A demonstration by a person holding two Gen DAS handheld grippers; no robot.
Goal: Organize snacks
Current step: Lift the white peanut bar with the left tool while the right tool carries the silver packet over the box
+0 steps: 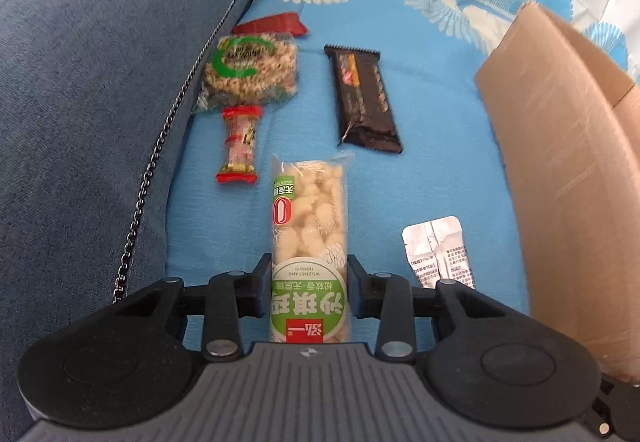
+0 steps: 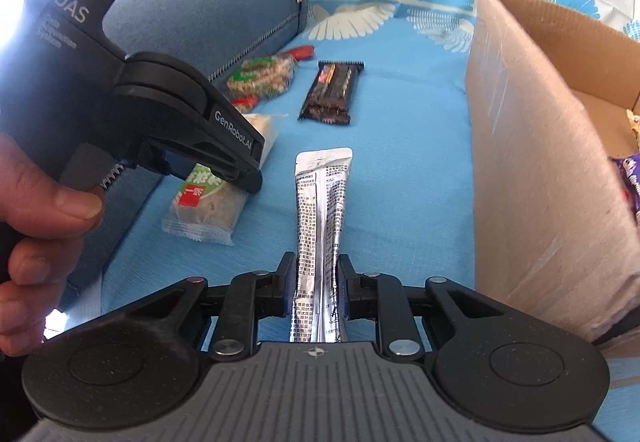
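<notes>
Blue sofa cushion still carries three loose snacks while our left gripper pinches the rice bar, our right gripper pinches the silver sachet, and the cardboard box holds few.

The left gripper clamps a puffed-rice bar on blue fabric, a cardboard box standing alongside.

The left gripper has "DAS" printed in pale letters on its dark body and "GenRobot.AI" along its black finger arm. The rice puff bar wrapper carries "WUZHETANG HONGYI", a large red "0" and green-banded Chinese characters. The silver sachet bears dense Chinese print, too small to read.
</notes>
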